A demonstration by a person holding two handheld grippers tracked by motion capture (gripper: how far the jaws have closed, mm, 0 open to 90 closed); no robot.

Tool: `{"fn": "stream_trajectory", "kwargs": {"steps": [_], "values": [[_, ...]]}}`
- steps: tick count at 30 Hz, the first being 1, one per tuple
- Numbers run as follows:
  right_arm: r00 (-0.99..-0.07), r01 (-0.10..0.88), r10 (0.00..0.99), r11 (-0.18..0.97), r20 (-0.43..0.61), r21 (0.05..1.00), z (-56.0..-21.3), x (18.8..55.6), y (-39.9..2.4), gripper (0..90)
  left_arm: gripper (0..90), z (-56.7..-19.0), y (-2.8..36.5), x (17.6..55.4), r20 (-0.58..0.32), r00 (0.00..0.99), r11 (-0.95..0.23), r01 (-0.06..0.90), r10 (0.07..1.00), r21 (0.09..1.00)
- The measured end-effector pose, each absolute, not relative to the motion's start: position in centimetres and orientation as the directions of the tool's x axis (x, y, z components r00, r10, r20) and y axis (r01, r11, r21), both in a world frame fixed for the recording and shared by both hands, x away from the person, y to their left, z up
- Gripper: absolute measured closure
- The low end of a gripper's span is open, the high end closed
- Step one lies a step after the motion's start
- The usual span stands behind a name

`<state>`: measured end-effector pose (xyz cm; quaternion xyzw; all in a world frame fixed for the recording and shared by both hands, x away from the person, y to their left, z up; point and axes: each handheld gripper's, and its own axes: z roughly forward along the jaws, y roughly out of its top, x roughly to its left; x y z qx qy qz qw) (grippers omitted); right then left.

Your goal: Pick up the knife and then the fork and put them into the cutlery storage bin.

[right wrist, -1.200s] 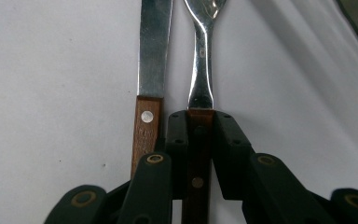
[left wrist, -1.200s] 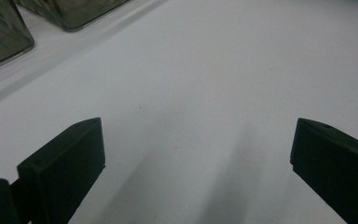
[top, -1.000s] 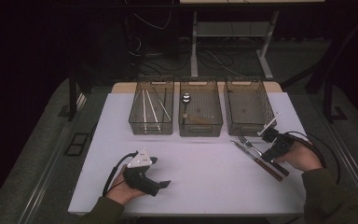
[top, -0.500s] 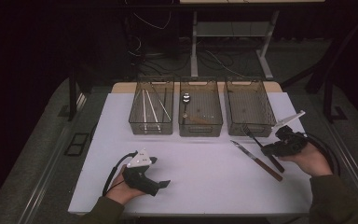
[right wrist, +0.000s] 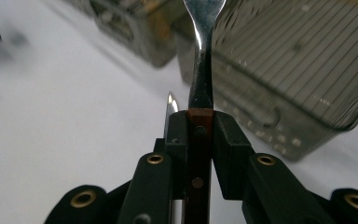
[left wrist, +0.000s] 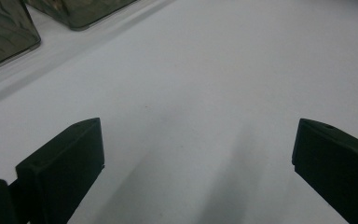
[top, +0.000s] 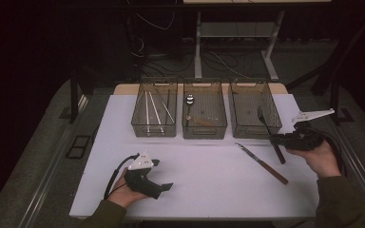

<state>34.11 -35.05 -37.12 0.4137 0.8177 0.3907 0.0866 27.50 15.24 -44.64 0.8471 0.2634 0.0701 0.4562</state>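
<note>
The white table (top: 209,175) spreads before me, with three clear bins in a row at its far side: the left bin (top: 154,110) with long thin sticks, the middle bin (top: 204,111) with small utensils, and the right bin (top: 254,107). My left tongs (top: 164,186) rest low on the near left of the table, jaws wide apart with nothing between them. My right tongs (top: 274,139) are clamped on the wooden handle of a fork (right wrist: 200,70), held off the table with its metal end toward the right bin. A knife (top: 260,163) lies on the table just beside, below the fork.
</note>
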Motion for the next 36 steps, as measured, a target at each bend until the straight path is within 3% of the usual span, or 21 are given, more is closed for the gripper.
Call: {"fn": "stream_trajectory", "kwargs": {"steps": [9, 21, 29, 36], "values": [[-0.597, 0.546, 0.785, 0.245, 0.168, 0.801, -34.6, 35.8, -35.8, 77.6, 0.0, -44.7, 15.4, 28.0, -0.124, 0.843, -0.425, 0.385, 0.524, 0.82], [-0.539, 0.508, 0.831, 0.191, 0.137, 0.84, -31.9, 40.4, -35.2, 77.6, 0.0, -44.6, 15.2, 28.1, -0.116, 0.852, -0.436, 0.373, 0.511, 0.819], [-0.505, 0.524, 0.856, 0.202, 0.111, 0.827, -33.0, 43.2, -34.3, 77.6, 0.0, -44.6, 15.1, 28.0, -0.114, 0.855, -0.436, 0.367, 0.505, 0.822], [-0.489, 0.588, 0.869, 0.269, 0.071, 0.763, -36.1, 44.7, -33.2, 77.6, 0.0, -44.5, 15.0, 27.9, -0.115, 0.859, -0.436, 0.364, 0.5, 0.823]]}}
